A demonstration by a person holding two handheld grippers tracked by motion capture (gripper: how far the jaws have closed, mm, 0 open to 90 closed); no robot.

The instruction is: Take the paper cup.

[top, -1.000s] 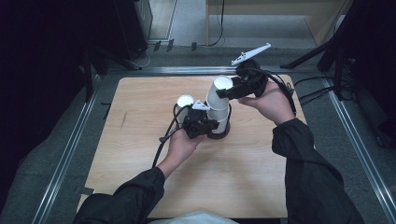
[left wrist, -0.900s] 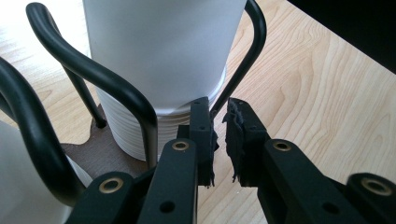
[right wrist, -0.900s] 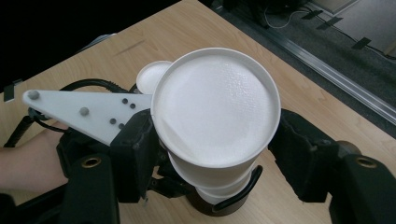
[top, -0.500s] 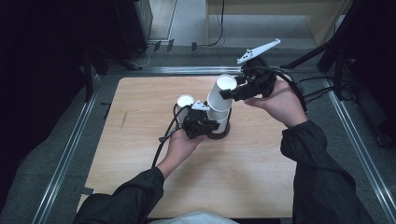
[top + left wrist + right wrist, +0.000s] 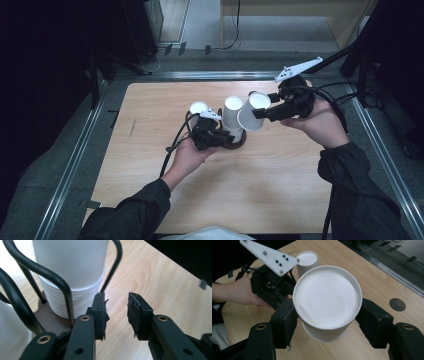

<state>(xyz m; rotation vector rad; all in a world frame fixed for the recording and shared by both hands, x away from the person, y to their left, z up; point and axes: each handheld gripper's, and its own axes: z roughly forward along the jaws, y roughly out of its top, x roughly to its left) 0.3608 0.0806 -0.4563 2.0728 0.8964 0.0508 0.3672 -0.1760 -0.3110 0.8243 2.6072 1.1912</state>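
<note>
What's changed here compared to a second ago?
The right gripper has pulled one white cup off the stack and carried it rightward, tilted. The left gripper jaws have just been opening, nothing between them. The stack, its wire holder and the single cup stayed put.

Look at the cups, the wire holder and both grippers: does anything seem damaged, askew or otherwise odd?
The left gripper has torn, frayed pads with ragged edges; its jaws, just opening, hold nothing beside the wire holder. The cup clamped in the right gripper is upside down, base toward the camera. Nothing spilled.
</note>
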